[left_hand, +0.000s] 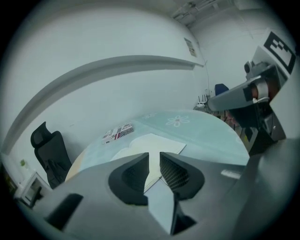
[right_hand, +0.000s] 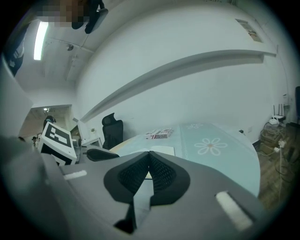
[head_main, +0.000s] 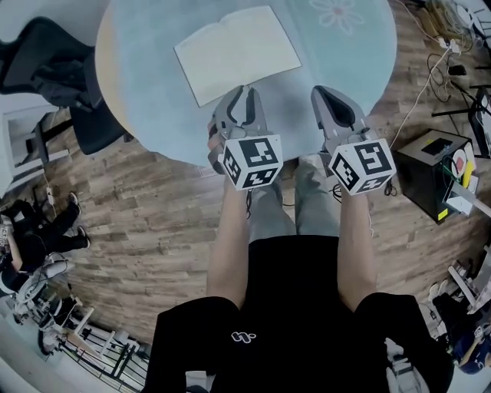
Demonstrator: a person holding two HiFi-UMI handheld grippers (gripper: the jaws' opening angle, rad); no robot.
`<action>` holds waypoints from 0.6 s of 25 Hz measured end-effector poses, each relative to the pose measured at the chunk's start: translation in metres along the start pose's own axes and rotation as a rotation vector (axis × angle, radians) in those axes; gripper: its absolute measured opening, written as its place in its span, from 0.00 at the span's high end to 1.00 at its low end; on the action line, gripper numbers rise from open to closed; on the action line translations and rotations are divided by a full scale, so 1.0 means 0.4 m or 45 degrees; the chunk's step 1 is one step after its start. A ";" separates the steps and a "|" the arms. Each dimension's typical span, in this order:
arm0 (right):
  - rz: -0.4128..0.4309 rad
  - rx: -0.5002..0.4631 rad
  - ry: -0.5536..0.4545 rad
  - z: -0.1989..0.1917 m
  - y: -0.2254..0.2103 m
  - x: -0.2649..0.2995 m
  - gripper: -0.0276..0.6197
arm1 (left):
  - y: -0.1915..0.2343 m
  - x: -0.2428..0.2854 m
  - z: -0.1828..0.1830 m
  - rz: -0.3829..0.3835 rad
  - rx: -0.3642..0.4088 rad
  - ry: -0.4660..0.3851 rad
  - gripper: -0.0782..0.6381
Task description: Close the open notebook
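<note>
The top frame edge cuts off the round pale-blue table [head_main: 146, 84]. The open notebook [head_main: 238, 52] lies flat at upper centre. Below it, the left gripper [head_main: 244, 94] is slightly parted and empty, and the right gripper [head_main: 326, 94] is clenched on nothing. There is a wood floor [head_main: 153, 230], with 1 black chair [head_main: 69, 77] at upper left.

- Round pale-blue bench [head_main: 360, 61], with a white daisy print [head_main: 336, 14] near its far edge.
- Open paper notebook [head_main: 238, 52]: plain cream pages.
- Left tongs [head_main: 244, 96] and right tongs [head_main: 327, 95]: grey, bearing black-and-white square markers.
- Small flat box [left_hand: 118, 132]: red, white and black pattern.
</note>
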State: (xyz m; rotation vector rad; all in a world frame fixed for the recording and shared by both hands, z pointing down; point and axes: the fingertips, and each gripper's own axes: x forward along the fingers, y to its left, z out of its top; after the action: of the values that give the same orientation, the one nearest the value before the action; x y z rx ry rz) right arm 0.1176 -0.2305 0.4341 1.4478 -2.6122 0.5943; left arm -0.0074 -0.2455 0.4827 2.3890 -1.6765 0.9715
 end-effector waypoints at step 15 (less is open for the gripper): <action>-0.039 0.056 0.046 -0.042 -0.134 -0.029 0.94 | -0.095 0.206 -0.087 -0.120 0.589 0.331 0.62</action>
State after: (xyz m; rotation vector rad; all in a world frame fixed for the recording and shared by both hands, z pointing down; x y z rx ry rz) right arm 0.1669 -0.2403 0.4620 1.4726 -2.5604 0.6726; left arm 0.0268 -0.2842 0.5649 2.4215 -1.3491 1.7232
